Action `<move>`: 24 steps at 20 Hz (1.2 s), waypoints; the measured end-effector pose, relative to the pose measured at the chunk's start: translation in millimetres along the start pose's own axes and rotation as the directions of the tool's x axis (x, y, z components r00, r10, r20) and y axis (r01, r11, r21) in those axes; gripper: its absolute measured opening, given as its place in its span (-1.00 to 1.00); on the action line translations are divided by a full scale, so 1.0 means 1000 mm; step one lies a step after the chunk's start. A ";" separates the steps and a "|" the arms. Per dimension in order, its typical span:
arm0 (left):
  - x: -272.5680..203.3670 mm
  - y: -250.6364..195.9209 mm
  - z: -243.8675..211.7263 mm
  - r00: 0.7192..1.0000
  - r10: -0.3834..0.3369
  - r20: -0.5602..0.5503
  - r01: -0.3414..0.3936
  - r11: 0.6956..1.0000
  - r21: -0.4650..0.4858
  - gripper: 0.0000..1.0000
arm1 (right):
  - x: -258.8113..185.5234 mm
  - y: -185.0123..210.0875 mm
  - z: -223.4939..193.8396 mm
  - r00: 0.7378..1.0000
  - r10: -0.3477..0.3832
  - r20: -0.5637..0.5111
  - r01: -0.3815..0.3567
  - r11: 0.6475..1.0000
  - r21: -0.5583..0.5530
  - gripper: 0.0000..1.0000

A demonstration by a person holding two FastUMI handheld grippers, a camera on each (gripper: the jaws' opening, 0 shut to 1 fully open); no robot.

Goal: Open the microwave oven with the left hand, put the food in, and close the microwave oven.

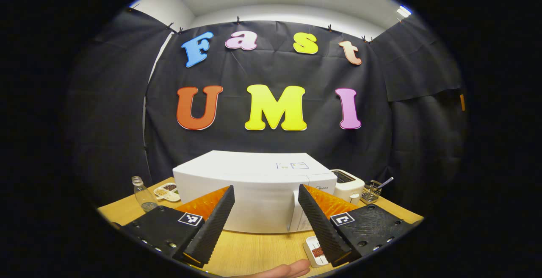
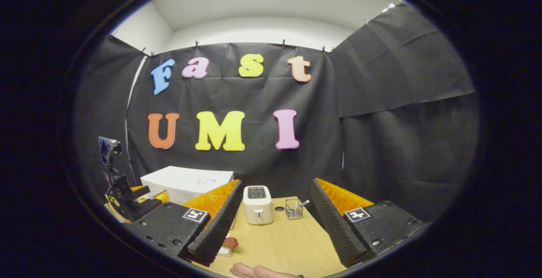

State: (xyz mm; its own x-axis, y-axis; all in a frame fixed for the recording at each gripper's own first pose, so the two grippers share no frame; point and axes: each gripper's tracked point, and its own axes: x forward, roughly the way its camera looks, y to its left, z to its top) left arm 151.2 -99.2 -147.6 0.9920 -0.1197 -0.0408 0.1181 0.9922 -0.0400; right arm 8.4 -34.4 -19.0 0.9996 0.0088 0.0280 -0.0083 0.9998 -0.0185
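Fingertips of a person's hand [image 1: 292, 269] sit at the bottom edge of the left gripper view, on the wooden table [image 1: 254, 248]. Item 1: left gripper [image 1: 266, 223], fingers spread wide, holding nothing, aimed at the front of the microwave oven [image 1: 254, 189] and apart from it. Item 2: microwave oven, white, door closed, handle at its right side, standing at mid-table. Item 3: food [image 1: 317, 251], a reddish-brown piece on a small white tray [image 1: 312, 254], lying on the table in front of the oven's right corner, just beside the left gripper's right finger. Item 4: right gripper [image 2: 271, 225], fingers likewise wide apart and empty, facing a white toaster [image 2: 258, 204] and a small wire basket [image 2: 293, 209]; the food appears near its left finger in that view. Item 5: clear bottle [image 1: 143, 195] and a divided dish [image 1: 167, 192], left of the oven. Status, as judged: 0 of 3 steps complete; door unopened, food not yet inside, closing still to follow. Opening with the left gripper appears to be the step in hand.
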 end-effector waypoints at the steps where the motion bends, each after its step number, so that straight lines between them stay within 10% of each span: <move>1: 0.008 -0.006 -0.012 1.000 -0.009 -0.016 0.009 1.000 0.000 0.88 | 0.000 -0.001 -0.002 1.000 0.001 0.000 -0.001 1.000 -0.003 1.00; 14: 0.096 -0.054 -0.111 0.993 0.004 -0.122 -0.003 1.000 0.007 0.90 | 0.011 -0.021 -0.016 1.000 0.017 0.006 -0.017 1.000 -0.008 1.00; 19: 0.112 -0.064 -0.118 0.994 -0.029 -0.102 0.029 1.000 -0.001 0.31 | 0.015 -0.034 -0.025 1.000 0.010 -0.012 -0.010 1.000 -0.012 1.00; 20: 0.116 -0.055 -0.119 0.996 0.009 -0.089 -0.007 1.000 0.021 0.58 | 0.016 -0.036 -0.025 1.000 0.008 -0.012 -0.009 1.000 -0.016 1.00; 21: 0.119 -0.053 -0.120 0.996 0.004 -0.092 -0.002 1.000 0.024 -0.30 | 0.016 -0.037 -0.025 1.000 0.006 -0.008 -0.006 1.000 -0.021 1.00; 24: 0.115 -0.055 -0.120 0.997 0.005 -0.081 -0.001 0.999 0.055 -0.53 | 0.014 -0.039 -0.024 1.000 -0.001 -0.004 0.001 1.000 -0.020 1.00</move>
State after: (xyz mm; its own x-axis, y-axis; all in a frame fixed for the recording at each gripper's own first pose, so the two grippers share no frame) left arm 253.5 -172.2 -270.0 0.9857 -0.1170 -0.1216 0.1196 0.9927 0.0146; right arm 23.0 -73.5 -41.5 0.9997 0.0074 0.0240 -0.0065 0.9992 -0.0388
